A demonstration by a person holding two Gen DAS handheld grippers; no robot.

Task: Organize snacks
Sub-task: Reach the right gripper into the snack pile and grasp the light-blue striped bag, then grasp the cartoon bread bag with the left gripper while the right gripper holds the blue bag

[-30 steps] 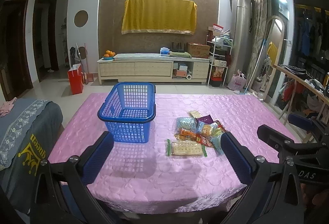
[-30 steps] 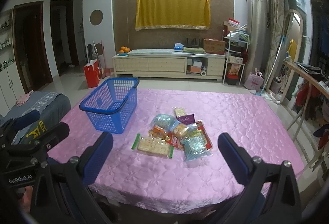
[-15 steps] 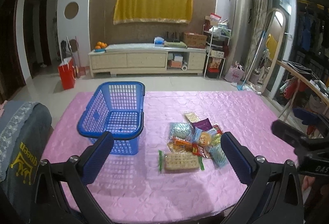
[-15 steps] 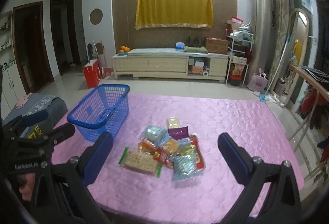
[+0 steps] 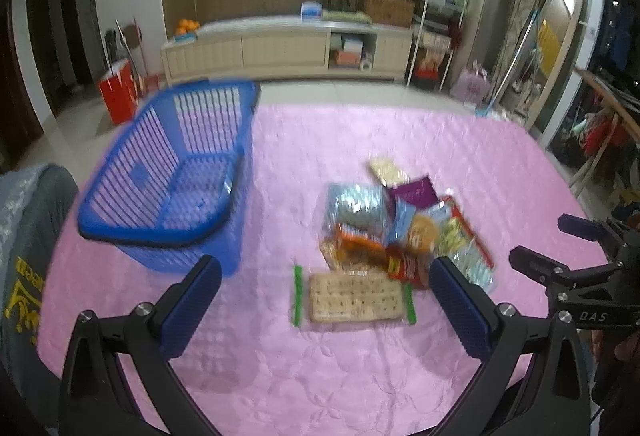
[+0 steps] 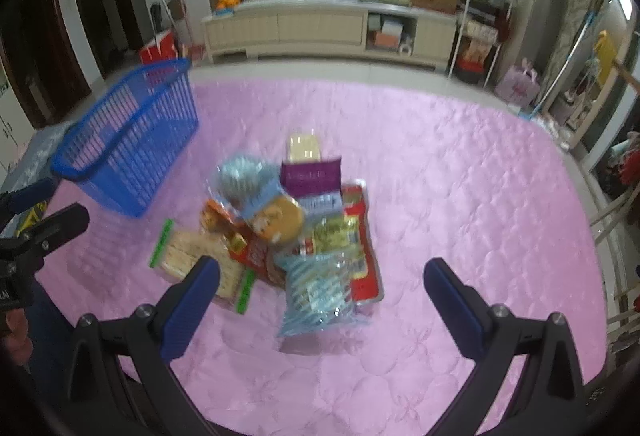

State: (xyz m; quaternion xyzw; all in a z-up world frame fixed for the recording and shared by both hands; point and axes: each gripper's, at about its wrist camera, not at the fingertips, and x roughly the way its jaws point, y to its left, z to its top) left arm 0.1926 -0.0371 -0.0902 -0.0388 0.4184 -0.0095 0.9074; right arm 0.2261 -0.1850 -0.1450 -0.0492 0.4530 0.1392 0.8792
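Both tongs (image 5: 324, 300) nearer snacks (image 5: 396, 232) now

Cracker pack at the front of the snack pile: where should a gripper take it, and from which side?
The cracker pack lies flat, nearest the open left gripper. Probably best to come from above and pinch across its short width at the left green end, which lies apart from the snack pile.

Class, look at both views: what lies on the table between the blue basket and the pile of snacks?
Nothing: between the basket and the snacks only bare pink tablecloth shows, clearest in the left wrist view.
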